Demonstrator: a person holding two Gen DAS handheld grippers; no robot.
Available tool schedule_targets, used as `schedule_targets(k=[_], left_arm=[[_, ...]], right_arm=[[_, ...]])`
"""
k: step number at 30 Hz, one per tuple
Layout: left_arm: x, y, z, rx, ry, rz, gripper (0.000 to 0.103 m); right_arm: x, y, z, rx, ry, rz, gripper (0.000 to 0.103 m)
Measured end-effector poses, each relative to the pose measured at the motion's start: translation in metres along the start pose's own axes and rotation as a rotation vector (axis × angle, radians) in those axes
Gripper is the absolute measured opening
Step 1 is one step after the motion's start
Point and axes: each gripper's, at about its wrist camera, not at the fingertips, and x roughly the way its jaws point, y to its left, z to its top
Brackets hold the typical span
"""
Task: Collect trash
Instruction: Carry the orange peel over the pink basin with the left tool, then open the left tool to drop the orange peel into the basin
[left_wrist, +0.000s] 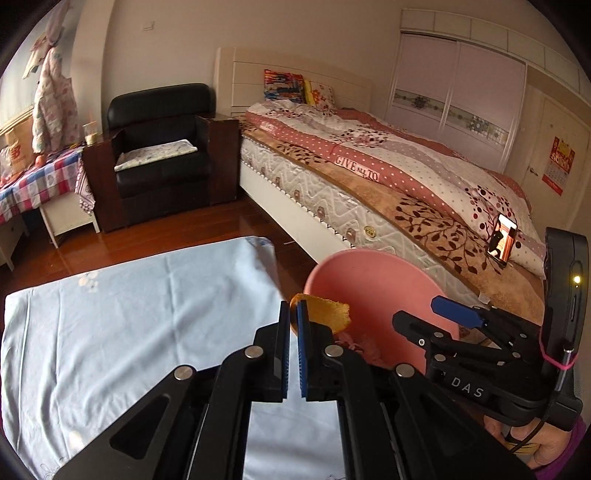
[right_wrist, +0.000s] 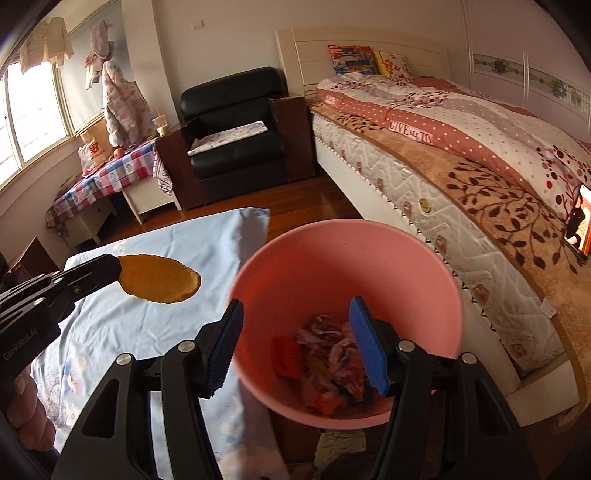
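My left gripper (left_wrist: 293, 306) is shut on a piece of orange peel (left_wrist: 328, 314), held above the right edge of a table with a light blue cloth (left_wrist: 129, 314). In the right wrist view the peel (right_wrist: 159, 280) hangs at the left, clamped in the left gripper (right_wrist: 114, 267). Just to its right stands a pink bin (right_wrist: 332, 258) with crumpled wrappers and scraps (right_wrist: 325, 354) at its bottom. My right gripper (right_wrist: 295, 304) hovers open over the bin's mouth with nothing pressed between its pads. The left wrist view shows the right gripper (left_wrist: 419, 312) in front of the bin (left_wrist: 369, 280).
A bed (left_wrist: 369, 166) with a patterned quilt runs along the right, close to the bin, with a phone (left_wrist: 502, 240) propped on it. A black armchair (left_wrist: 159, 147) and a checked-cloth side table (left_wrist: 37, 181) stand at the far wall. Wooden floor (left_wrist: 221, 229) lies between.
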Motion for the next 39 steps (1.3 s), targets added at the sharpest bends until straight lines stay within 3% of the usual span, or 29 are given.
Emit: schedule_targets(k=[15,33,36,39], left_arm=[[0.068,-0.059,-0.003,0.066,0.091,-0.004,0.003],[0.096,-0.069,-0.013,0.078,0.151,0.002,0.004],[0.097,-0.068,-0.012,0.067,0.146,0.0,0.01],[0.097,-0.064,-0.011,0.048,0.144,0.007,0.024]], right_arm=[[0.013,-0.036,-0.006,-0.001,0.042,-0.038,0.06],[0.024,-0.044,-0.012,-0.001,0.08,-0.061,0.06],[0.025,-0.045,-0.012,0.007,0.08,-0.069,0.06],[0.026,-0.048,-0.012,0.017,0.084,-0.073,0.06]])
